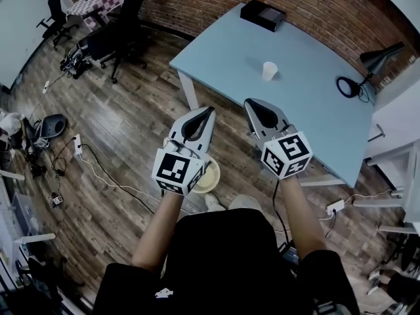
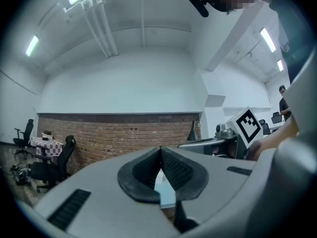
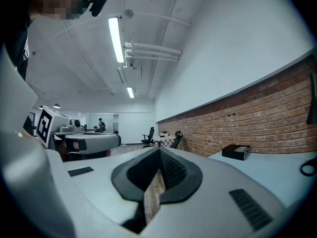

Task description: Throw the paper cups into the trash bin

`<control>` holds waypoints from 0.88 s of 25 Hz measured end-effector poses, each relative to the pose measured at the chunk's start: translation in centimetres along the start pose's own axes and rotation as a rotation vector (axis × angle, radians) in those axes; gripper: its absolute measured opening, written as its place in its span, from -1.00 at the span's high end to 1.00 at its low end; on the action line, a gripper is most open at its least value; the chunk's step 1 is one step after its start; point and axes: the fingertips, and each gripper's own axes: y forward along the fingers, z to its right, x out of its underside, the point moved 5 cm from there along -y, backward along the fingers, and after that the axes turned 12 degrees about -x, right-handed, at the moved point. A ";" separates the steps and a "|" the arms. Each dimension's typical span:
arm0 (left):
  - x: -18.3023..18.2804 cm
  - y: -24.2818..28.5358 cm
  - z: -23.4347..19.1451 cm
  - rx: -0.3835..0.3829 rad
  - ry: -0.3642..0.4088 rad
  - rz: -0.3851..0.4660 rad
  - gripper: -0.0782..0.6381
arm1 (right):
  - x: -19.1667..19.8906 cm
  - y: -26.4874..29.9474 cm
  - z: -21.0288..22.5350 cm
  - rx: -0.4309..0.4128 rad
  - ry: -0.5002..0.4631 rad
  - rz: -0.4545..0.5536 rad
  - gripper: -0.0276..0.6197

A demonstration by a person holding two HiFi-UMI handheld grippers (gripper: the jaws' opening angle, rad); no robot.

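A white paper cup (image 1: 269, 71) stands upright on the light blue table (image 1: 308, 110), well ahead of both grippers. My left gripper (image 1: 209, 111) is held over the wooden floor in front of the table, its jaws shut with nothing between them. My right gripper (image 1: 252, 103) hovers at the table's near edge, also shut and empty. A pale round trash bin (image 1: 209, 178) sits on the floor below the left gripper, partly hidden by its marker cube. In the left gripper view the pads (image 2: 173, 170) meet at the tip, and in the right gripper view the pads (image 3: 171, 170) do the same.
A black box (image 1: 262, 15) lies at the table's far corner by the brick wall (image 1: 315, 5). A black desk lamp (image 1: 380, 56) stands at the table's right end. Office chairs (image 1: 125, 38) and cables (image 1: 98, 169) are on the floor to the left.
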 end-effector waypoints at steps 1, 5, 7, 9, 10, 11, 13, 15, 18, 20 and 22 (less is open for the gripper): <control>-0.2 0.1 -0.3 0.008 -0.001 0.008 0.76 | -0.1 0.5 0.1 0.003 0.007 0.002 0.91; -0.2 0.9 -2.0 0.008 -0.008 0.018 0.76 | -0.6 2.5 0.9 0.004 0.036 0.024 0.91; 0.0 1.2 -2.8 0.009 -0.010 0.016 0.76 | -0.8 3.4 1.3 -0.006 0.043 0.028 0.91; 0.2 1.5 -3.3 0.008 -0.014 0.015 0.76 | -0.8 4.2 1.7 -0.017 0.055 0.030 0.91; 0.3 1.8 -3.6 0.007 -0.016 0.017 0.76 | -0.8 4.5 2.0 -0.020 0.057 0.028 0.91; 0.4 2.2 -3.8 0.005 -0.018 0.016 0.76 | -0.8 4.9 2.5 -0.022 0.057 0.025 0.91; 0.6 3.2 -4.1 0.001 -0.016 0.012 0.76 | -0.7 5.5 3.4 -0.027 0.054 0.020 0.91; 0.8 4.2 -4.2 -0.005 -0.016 0.003 0.76 | -0.5 5.9 4.3 -0.034 0.053 0.013 0.91; 1.1 5.8 -4.3 -0.015 -0.012 -0.009 0.76 | -0.4 6.3 5.8 -0.053 0.064 0.005 0.91; 1.2 7.0 -4.1 -0.026 -0.008 -0.018 0.76 | -0.4 6.3 7.3 -0.065 0.077 0.005 0.91; 1.3 8.3 -3.6 -0.036 -0.016 -0.033 0.76 | -0.5 6.0 9.1 -0.068 0.088 0.004 0.91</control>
